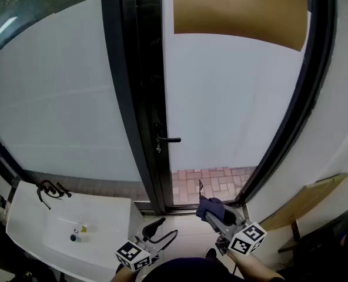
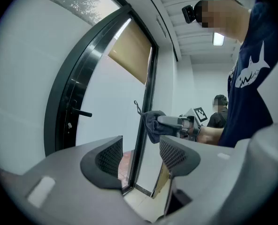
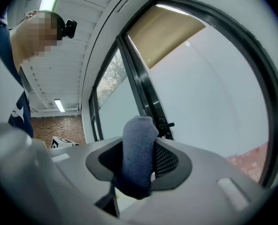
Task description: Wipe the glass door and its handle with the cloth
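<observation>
Blue cloth (image 3: pixel 139 142) pinched in right gripper (image 3: pixel 137 159), left gripper (image 2: pixel 140 154) agape, empty

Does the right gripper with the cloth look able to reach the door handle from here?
Probably yes. The right gripper holds the cloth, and nothing stands between it and the handle ahead.
</observation>
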`<state>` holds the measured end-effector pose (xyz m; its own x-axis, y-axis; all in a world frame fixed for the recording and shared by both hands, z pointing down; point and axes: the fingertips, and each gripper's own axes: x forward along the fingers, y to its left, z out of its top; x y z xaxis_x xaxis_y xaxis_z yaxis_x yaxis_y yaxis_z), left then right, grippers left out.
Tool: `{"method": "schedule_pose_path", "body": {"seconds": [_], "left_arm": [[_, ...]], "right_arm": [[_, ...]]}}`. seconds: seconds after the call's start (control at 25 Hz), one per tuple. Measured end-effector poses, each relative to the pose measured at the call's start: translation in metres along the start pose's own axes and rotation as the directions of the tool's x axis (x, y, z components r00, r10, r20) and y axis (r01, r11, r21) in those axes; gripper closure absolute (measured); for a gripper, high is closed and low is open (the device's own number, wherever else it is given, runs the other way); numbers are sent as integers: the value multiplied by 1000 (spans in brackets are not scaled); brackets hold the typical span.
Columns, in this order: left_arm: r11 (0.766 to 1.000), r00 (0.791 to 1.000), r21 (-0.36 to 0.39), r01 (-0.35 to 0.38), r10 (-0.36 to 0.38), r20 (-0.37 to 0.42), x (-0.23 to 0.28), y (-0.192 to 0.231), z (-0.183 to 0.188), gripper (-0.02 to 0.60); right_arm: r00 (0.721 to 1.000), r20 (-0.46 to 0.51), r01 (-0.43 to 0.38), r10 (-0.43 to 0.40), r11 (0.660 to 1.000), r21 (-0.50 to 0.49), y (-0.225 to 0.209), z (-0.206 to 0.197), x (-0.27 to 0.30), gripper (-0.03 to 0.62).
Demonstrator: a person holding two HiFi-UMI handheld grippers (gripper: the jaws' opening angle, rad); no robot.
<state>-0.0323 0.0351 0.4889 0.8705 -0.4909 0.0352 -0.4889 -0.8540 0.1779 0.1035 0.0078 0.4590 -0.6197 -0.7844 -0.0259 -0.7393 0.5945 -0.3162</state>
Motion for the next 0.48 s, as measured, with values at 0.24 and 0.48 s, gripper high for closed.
{"method": "schedule_pose_path", "body": {"seconds": [0.24,0.48], "left_arm": [[1000,1000,6,-29,29,7,19,12,13,339],[997,997,16,-73,73,2,42,33,20,339]], "right_arm": [[999,12,-29,30,996,-83,-19,32,20,437],[997,5,-79,82,972,-220,-48,69,58,437]]}}
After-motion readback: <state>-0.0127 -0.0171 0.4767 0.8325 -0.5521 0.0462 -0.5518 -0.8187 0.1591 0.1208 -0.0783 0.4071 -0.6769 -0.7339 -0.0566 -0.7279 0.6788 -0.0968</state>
